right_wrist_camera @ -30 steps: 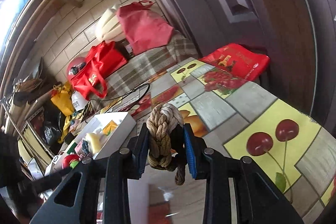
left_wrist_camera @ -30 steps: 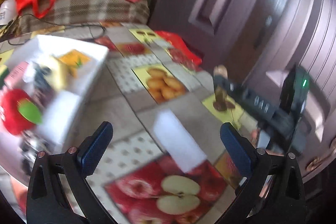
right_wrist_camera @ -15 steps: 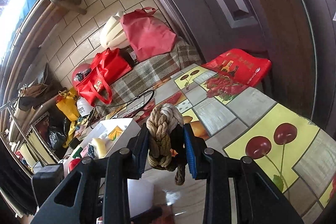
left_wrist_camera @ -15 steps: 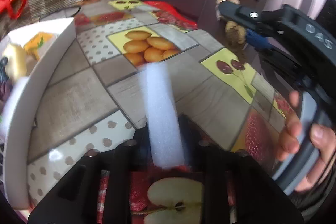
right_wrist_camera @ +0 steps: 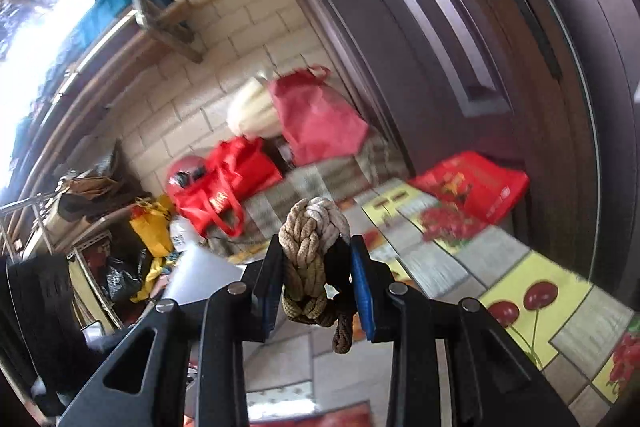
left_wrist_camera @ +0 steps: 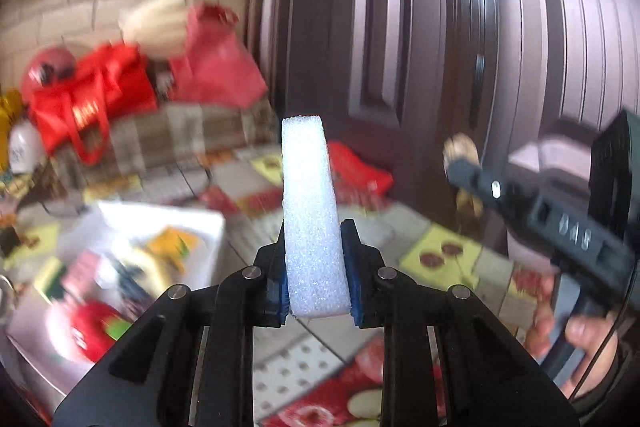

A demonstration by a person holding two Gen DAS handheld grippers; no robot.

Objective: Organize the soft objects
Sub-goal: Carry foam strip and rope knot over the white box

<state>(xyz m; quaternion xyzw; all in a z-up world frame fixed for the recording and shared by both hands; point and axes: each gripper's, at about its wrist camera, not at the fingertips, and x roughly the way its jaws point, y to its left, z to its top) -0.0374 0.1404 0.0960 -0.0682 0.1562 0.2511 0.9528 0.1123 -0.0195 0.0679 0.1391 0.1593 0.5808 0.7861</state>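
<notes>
My left gripper (left_wrist_camera: 314, 267) is shut on a white foam block (left_wrist_camera: 310, 211), which stands up out of the jaws above the table. A white box (left_wrist_camera: 132, 227) with several small toys, one a red plush (left_wrist_camera: 94, 327), sits low at the left. My right gripper (right_wrist_camera: 316, 279) is shut on a knotted tan rope (right_wrist_camera: 310, 251); one rope end hangs below the pads. In the left wrist view the right gripper (left_wrist_camera: 464, 163) shows at the right edge with the rope (left_wrist_camera: 460, 147), held by a hand (left_wrist_camera: 576, 339).
A fruit-pattern tablecloth (right_wrist_camera: 532, 291) covers the table. A red packet (right_wrist_camera: 476, 183) lies at its far edge by a dark door (left_wrist_camera: 440, 27). Red bags (left_wrist_camera: 96, 99) sit on a plaid-covered bench (left_wrist_camera: 192, 131) behind. Cluttered shelves (right_wrist_camera: 92, 227) stand at the left.
The left gripper closed on the foam block lying on the table and lifted it clear, tilting up to level. The right gripper rose with the rope, still gripped.
</notes>
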